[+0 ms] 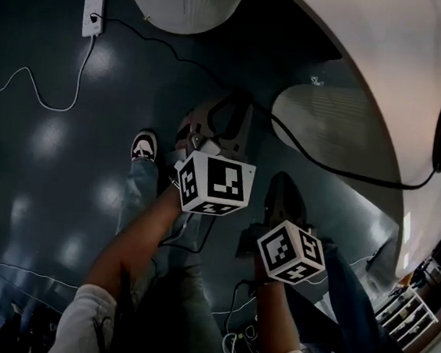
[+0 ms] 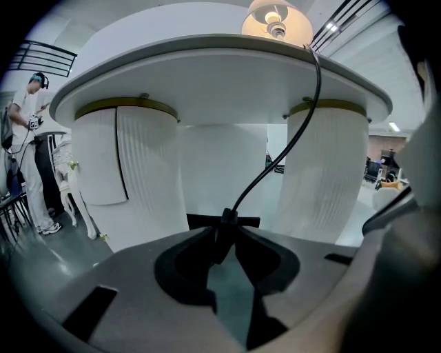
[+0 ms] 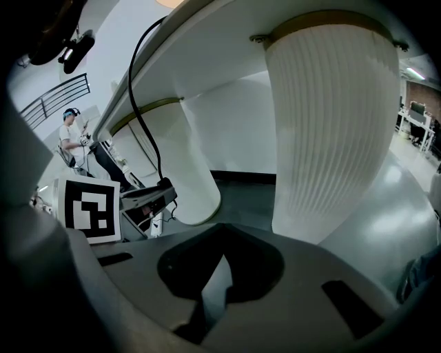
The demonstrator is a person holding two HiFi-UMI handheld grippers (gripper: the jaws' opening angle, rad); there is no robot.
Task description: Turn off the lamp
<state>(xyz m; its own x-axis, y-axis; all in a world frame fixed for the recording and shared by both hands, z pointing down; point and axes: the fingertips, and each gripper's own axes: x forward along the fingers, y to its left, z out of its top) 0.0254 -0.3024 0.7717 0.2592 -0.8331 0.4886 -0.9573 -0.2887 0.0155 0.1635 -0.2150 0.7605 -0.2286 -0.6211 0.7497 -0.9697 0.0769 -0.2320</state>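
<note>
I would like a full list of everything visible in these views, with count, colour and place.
lamp: one, lit, pale shade, on the table.
table: one, white, ahead of both tools.
table legs: at least two, white, ribbed, under the table.
cord: one, black, from the lamp down to the left tool.
switch: one, black, on the cord, between the left tool's jaws.
power block: one, white, on the dark floor.
other person: one, white top, far left.
shoe: one, black and white, on the floor.
left tool: one, grey, closed on the switch.
right tool: one, grey, closed, empty.
</note>
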